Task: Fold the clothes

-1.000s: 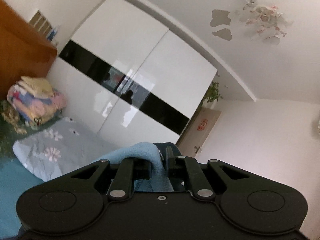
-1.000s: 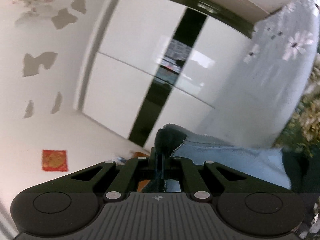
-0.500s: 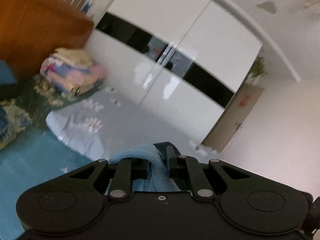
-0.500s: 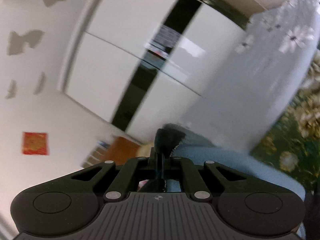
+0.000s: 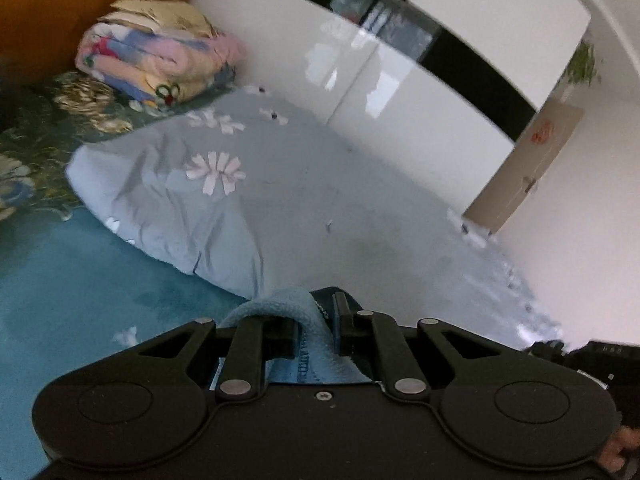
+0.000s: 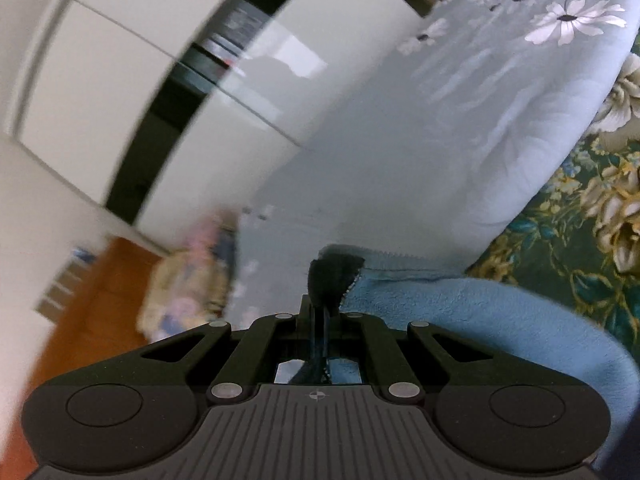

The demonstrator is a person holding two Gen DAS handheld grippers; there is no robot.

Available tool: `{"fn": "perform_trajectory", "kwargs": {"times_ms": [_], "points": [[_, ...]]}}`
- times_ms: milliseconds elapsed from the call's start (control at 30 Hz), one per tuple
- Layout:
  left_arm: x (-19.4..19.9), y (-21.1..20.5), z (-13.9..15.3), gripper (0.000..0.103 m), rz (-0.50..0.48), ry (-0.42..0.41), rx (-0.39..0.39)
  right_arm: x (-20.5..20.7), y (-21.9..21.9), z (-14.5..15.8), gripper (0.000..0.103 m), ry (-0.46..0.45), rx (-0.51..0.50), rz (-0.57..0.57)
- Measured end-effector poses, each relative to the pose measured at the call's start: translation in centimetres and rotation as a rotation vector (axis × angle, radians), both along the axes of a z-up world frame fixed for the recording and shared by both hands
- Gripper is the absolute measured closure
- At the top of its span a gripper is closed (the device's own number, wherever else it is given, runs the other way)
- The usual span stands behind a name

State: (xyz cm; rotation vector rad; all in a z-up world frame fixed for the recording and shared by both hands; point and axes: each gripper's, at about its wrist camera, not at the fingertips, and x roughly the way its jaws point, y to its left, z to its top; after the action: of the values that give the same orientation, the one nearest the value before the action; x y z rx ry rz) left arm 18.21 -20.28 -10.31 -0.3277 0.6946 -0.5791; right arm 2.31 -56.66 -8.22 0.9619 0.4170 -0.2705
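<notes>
A light blue fleece garment with a dark trim is pinched between the jaws of my left gripper, its fabric bulging over the left finger. In the right wrist view the same fleece garment trails off to the right, and my right gripper is shut on its dark edge. Both grippers point down toward the bed. The rest of the garment hangs below the grippers, out of sight.
A grey quilt with white flowers lies on the bed, over a dark green floral sheet. A teal blanket covers the near left. Folded bedding sits against an orange headboard. A white wardrobe stands behind.
Both grippers have swung downward with the garment still held: the ceiling has left the views and the bed and quilt now fill them.
</notes>
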Motion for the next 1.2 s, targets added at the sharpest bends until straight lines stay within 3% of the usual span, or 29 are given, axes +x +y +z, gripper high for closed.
{"fn": "perform_trajectory", "kwargs": {"times_ms": [300, 500, 700, 767, 833, 867, 900, 1000, 1100, 1200], "points": [[8.6, -5.5, -7.3, 0.09, -0.061, 0.06, 0.077, 9.1, -3.1, -5.3, 0.1, 0.193, -0.078, -0.033], [10.7, -7.1, -11.9, 0.09, -0.075, 0.104, 0.157, 12.6, -3.7, -9.0, 0.1, 0.308, -0.107, -0.025], [11.6, -6.9, -13.7, 0.085, -0.069, 0.159, 0.192, 14.5, -3.0, -12.1, 0.096, 0.398, -0.089, -0.042], [11.8, -6.8, -13.7, 0.076, -0.082, 0.186, 0.204, 14.7, -2.5, -12.7, 0.092, 0.422, -0.082, -0.051], [11.8, -6.5, -13.6, 0.06, -0.095, 0.215, 0.213, 14.8, -2.0, -12.7, 0.079, 0.434, -0.085, -0.05], [11.7, -6.2, -13.5, 0.056, -0.099, 0.237, 0.205, 14.8, -1.7, -12.6, 0.076, 0.434, -0.089, -0.045], [11.5, -5.9, -13.3, 0.052, -0.1, 0.254, 0.2, 14.8, -1.4, -12.4, 0.066, 0.431, -0.089, -0.032], [10.4, -5.2, -12.4, 0.046, -0.096, 0.277, 0.216, 14.5, -0.4, -11.3, 0.056, 0.428, -0.094, 0.007], [8.8, -4.4, -11.3, 0.039, -0.092, 0.33, 0.22, 13.7, 0.6, -9.7, 0.032, 0.417, -0.095, 0.035], [6.3, -3.4, -9.6, 0.03, -0.069, 0.343, 0.2, 12.0, 1.4, -7.5, 0.024, 0.392, -0.09, 0.082]]}}
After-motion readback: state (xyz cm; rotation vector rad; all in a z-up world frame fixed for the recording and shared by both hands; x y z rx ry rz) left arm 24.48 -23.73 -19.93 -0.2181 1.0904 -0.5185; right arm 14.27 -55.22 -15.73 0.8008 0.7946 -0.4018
